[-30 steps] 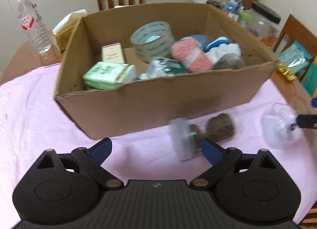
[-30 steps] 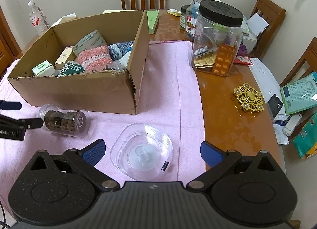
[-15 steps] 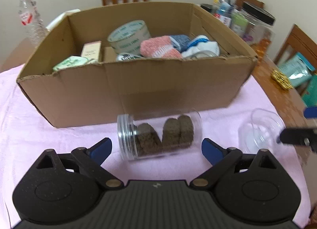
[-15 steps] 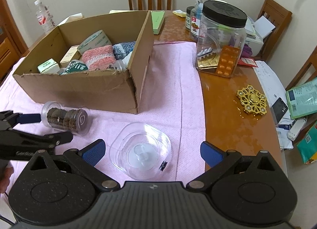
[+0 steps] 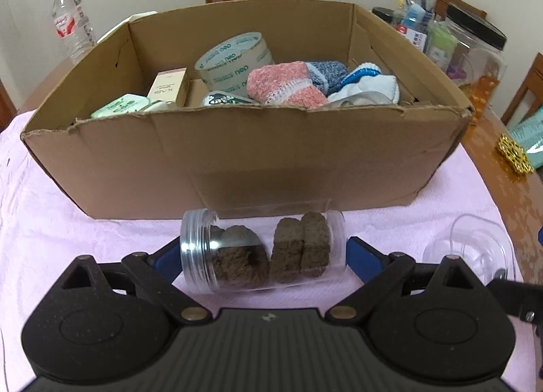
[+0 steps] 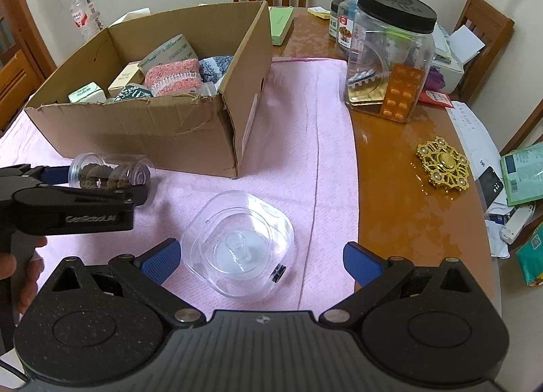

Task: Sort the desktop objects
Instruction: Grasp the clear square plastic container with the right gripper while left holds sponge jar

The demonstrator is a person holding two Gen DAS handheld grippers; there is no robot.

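The jar (image 5: 263, 251) is lying sideways on the counter, near the box (image 5: 237, 154), between the wide left claw (image 5: 261, 256). Light, slick plastic; gripping end-to-end looks safest.

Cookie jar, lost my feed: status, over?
Left gripper open, fingers flanking cookie jar, lying on pink cloth. Right gripper open over clear container. Cardboard box directly behind jar.

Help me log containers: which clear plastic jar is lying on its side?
The small cookie jar between the left gripper's fingers lies sideways on the pink cloth; the black-lidded jar stands upright.
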